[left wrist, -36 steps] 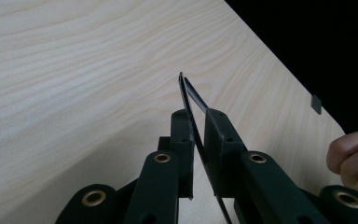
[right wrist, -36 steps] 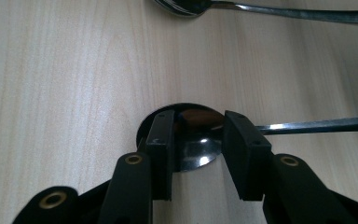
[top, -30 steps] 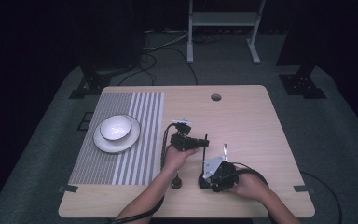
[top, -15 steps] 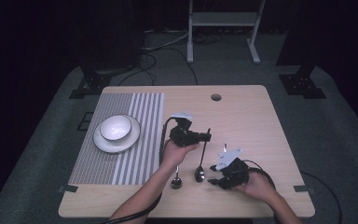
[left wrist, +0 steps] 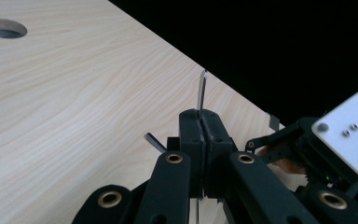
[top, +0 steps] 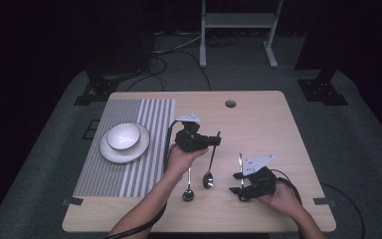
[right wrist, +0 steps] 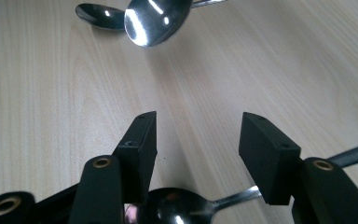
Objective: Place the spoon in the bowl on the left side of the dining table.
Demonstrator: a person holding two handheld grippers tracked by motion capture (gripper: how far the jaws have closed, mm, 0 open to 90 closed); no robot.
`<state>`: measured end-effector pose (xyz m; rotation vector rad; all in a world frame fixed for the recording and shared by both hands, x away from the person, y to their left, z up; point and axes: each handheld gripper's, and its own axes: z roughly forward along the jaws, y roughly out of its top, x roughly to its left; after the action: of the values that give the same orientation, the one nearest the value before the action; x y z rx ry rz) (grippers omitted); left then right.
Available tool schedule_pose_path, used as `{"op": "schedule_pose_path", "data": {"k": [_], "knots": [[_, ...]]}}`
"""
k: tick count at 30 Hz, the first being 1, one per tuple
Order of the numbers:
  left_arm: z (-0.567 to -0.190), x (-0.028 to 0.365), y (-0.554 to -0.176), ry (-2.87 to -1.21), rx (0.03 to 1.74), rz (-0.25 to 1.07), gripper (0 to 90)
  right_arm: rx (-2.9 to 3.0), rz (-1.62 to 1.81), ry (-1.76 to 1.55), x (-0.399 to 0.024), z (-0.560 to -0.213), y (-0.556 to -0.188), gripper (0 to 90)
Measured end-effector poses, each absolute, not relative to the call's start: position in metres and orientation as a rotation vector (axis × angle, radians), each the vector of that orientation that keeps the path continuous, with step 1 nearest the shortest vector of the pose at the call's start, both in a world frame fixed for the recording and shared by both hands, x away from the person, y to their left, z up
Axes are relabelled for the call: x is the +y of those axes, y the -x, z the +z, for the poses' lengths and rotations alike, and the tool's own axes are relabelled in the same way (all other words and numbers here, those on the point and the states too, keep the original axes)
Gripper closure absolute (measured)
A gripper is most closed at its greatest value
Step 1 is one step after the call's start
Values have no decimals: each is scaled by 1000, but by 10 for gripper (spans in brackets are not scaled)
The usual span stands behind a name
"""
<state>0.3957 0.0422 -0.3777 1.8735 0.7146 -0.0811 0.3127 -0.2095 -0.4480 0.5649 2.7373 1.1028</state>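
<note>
Pale wooden table (right wrist: 261, 70): smooth, matt grain. Polished metal spoon (right wrist: 156, 18) ahead of matt black plastic right gripper (right wrist: 196, 140): mirror-glossy. Left gripper (left wrist: 200, 140): same matt black plastic.

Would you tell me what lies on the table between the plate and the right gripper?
In the high view, two spoons lie between the plate and right gripper.

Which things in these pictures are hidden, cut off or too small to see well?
- Left gripper view: the jaws hide most of the clamped spoon.
- Right gripper view: the bottom edge and jaws cut off a third spoon.
- High view: the bowl is too small to show any contents.
</note>
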Motion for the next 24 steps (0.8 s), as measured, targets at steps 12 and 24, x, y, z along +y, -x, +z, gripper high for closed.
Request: {"op": "schedule_pose_path", "data": {"k": [12,24], "knots": [[-371,50,-395,-1879,712,-69,892,2713,1121,-636,-224,-448,-313,420],[-364,66,-397,-1853,735,-45,891,2658,1160,-736,-244,-445,-312,370]]}}
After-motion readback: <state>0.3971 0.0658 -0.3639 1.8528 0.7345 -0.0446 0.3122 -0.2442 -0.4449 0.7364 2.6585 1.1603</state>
